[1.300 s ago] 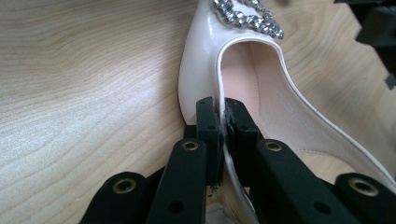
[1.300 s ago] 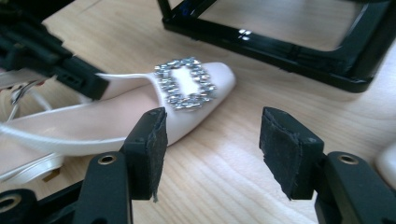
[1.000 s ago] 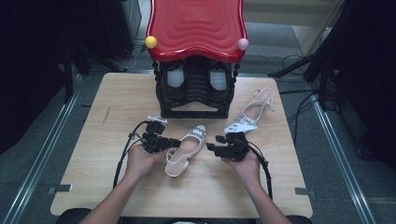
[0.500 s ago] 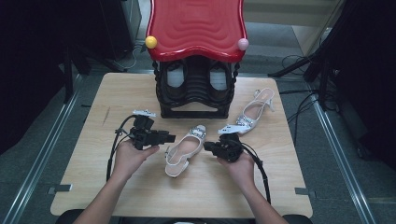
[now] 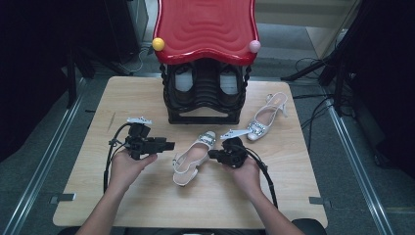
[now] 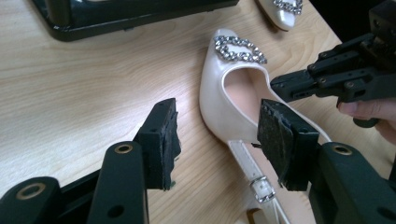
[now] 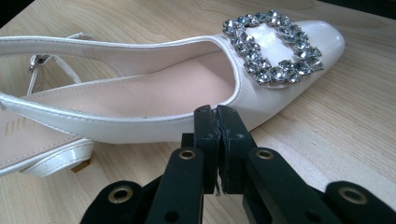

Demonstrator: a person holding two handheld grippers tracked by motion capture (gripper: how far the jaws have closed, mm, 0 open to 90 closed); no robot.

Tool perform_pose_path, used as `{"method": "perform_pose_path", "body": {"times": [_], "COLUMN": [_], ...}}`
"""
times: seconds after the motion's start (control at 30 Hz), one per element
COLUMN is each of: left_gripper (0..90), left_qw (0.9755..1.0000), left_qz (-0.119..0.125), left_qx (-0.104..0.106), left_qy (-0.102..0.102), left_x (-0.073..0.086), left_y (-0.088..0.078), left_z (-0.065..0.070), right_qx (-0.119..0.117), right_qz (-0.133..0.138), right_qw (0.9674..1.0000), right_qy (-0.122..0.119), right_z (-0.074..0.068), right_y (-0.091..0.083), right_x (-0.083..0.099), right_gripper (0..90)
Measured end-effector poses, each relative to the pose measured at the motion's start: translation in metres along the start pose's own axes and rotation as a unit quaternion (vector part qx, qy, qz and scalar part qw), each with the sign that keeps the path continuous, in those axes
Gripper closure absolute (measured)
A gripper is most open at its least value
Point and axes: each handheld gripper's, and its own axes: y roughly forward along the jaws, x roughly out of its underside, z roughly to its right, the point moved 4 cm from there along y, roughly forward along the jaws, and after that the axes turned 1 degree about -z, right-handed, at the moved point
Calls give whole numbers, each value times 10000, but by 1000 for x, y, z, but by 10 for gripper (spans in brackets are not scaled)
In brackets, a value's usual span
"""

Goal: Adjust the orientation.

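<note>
A white slingback shoe (image 5: 192,157) with a jewelled buckle lies on the wooden table, toe toward the rack. My left gripper (image 5: 169,145) hovers just left of it, open. Its jaws have just been opening, and the pads (image 6: 161,140) have nothing between them; the shoe (image 6: 224,105) lies beyond them. My right gripper (image 5: 211,153) is at the shoe's right side. Its jaws (image 7: 217,123) have just closed and stand shut, pad against pad, right at the shoe's (image 7: 140,98) outer wall below the rim. I see nothing pinched between them.
A black shoe rack (image 5: 205,98) with a red wavy top (image 5: 205,29) stands at the table's far middle. The matching second shoe (image 5: 264,120) lies to its right. Cables trail from both grippers toward the table's (image 5: 98,196) front edge.
My left gripper has drawn back to the left, away from the shoe, and opened. The right gripper has shut beside the shoe's right side. The shoe lies where it was.
</note>
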Motion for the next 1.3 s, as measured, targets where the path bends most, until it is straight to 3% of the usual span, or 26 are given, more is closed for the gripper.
{"method": "perform_pose_path", "body": {"times": [0.23, 0.73, 1.03, 1.3], "left_gripper": [458, 469, 447, 433], "left_qw": [10000, 9998, 9996, 9996], "left_qz": [12, -142, -118, -75], "left_qx": [-58, -171, -222, -239], "left_qy": [-54, -7, -95, -150], "left_x": [6, 20, 25, 26], "left_y": [-5, 0, -2, -6], "left_z": [-6, -6, -9, -15], "right_qx": [40, 57, 185, 156], "right_qz": [-89, -139, -83, -106], "right_qw": [9998, 9997, 9993, 9997], "right_qy": [-159, -194, -299, -148], "right_z": [0, 5, 9, 16], "right_y": [6, 14, 20, 16], "right_x": [-4, -14, -22, -25], "right_gripper": [887, 891, 892, 824]}}
